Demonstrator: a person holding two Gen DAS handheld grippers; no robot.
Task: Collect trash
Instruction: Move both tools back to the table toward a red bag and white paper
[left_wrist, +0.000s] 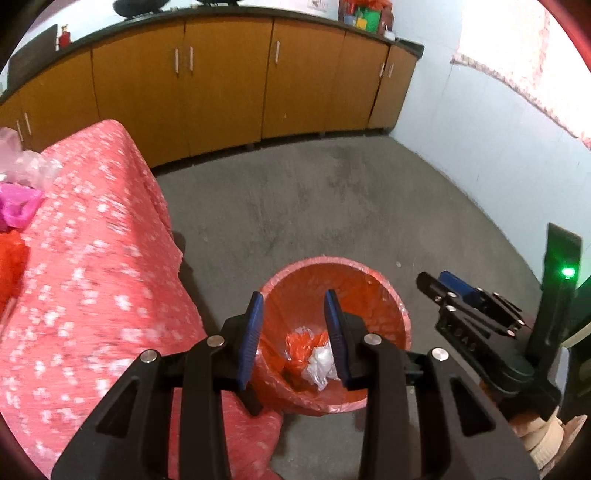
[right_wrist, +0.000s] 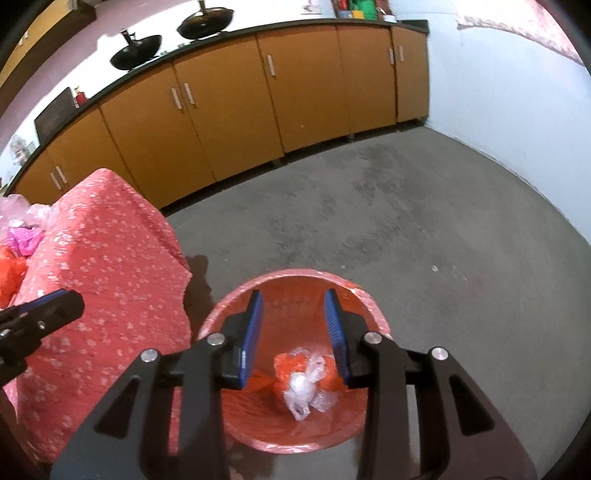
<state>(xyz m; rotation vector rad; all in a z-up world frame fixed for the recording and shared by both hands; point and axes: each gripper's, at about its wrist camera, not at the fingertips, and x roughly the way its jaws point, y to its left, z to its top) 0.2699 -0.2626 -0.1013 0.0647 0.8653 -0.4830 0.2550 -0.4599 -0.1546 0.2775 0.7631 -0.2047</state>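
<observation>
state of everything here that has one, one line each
left gripper: open, empty, over the bin
right gripper: open, empty, over the bin
bin: upright, red liner in, holding trash
clear bag: crumpled, in the bin
orange bag: crumpled, in the bin
pink bag: still on the table
cabinet doors: all shut
table: covered with a cloth

- Left gripper (left_wrist: 293, 334) tilts steeply down, blue pads (left_wrist: 251, 341) apart, nothing between them.
- Right gripper (right_wrist: 293, 334) sits just beside it, angled down the same way, jaws parted and empty.
- A bit of hand (left_wrist: 543, 435) shows under the right gripper's handle.
</observation>
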